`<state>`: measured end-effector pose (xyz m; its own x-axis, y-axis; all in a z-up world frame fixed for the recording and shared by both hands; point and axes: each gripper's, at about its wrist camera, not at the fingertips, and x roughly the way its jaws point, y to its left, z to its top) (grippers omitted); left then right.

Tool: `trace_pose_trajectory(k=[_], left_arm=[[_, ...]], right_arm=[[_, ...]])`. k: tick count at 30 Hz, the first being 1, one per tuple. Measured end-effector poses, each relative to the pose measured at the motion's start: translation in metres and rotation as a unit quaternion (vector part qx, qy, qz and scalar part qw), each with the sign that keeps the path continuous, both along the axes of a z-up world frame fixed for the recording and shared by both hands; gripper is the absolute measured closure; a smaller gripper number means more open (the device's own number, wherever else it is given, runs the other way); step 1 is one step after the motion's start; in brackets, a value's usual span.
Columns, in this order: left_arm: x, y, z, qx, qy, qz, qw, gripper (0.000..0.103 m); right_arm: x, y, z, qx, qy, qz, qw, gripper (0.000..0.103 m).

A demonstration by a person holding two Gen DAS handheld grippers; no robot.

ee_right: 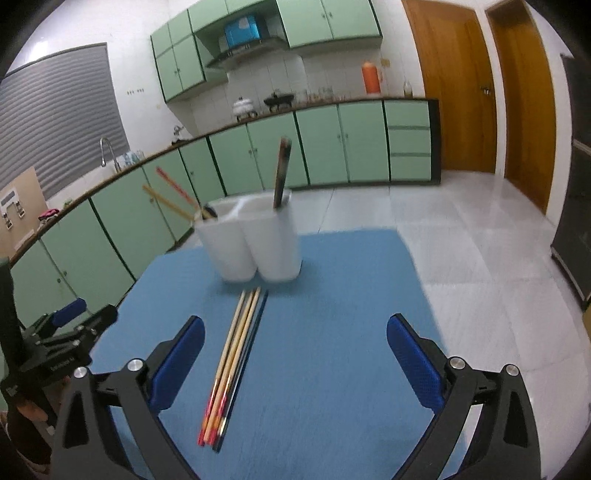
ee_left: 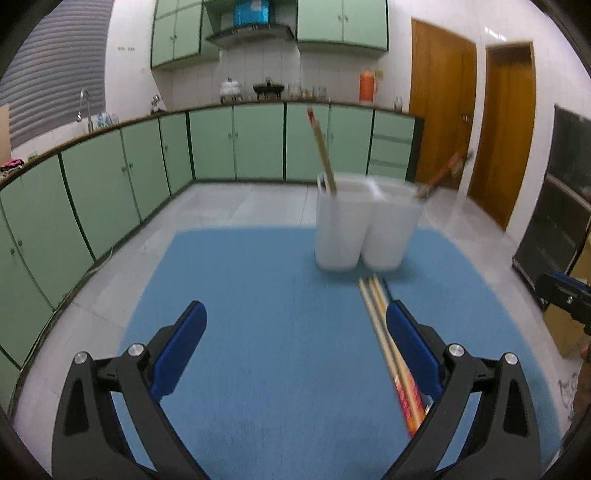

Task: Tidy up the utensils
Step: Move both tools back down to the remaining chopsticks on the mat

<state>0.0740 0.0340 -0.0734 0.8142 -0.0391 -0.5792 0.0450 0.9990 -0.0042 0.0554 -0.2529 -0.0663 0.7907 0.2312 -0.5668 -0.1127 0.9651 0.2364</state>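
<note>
Both tools are released and hold nothing. The chopsticks (ee_right: 236, 365) lie bundled on the blue mat (ee_right: 332, 369), long axis running 12 to 6, tips just short of the white holder (ee_right: 255, 243). They sit at 11 o'clock of the right tool (ee_right: 295, 354), nearer than the left tool (ee_left: 295, 339).

Pale green base cabinets (ee_right: 321, 144) run under a dark-edged kitchen counter (ee_right: 332, 102) across the middle of both views, with matching wall cabinets (ee_right: 325, 22) at the top. A grey slatted window blind (ee_right: 59, 118) fills the upper left, above a curved faucet (ee_right: 107, 151). Two wooden doors (ee_right: 454, 85) stand at the upper right. The floor (ee_right: 461, 240) is light glossy tile, and the walls (ee_right: 317, 74) are white.
</note>
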Motion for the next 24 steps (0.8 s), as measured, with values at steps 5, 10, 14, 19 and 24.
trace_pose_trajectory(k=[5,10,14,19,24], left_arm=[[-0.004,0.000,-0.035,0.008,0.038,-0.006,0.9992,0.008],[-0.004,0.002,-0.054,0.009,0.062,-0.007,0.9980,0.008],[-0.002,0.005,-0.064,0.014,0.075,-0.004,0.9971,0.008],[-0.001,0.018,-0.070,0.013,0.086,0.009,0.9962,0.008],[-0.002,0.023,-0.073,0.014,0.090,0.012,0.9957,0.008]], right_arm=[[-0.002,0.015,-0.031,0.003,0.033,0.009,0.999,0.015],[0.000,0.036,-0.050,-0.003,0.060,0.030,0.998,0.028],[0.003,0.051,-0.064,-0.007,0.079,0.052,0.996,0.038],[0.008,0.065,-0.079,-0.015,0.105,0.066,0.992,0.051],[0.014,0.074,-0.090,-0.027,0.122,0.073,0.989,0.061]])
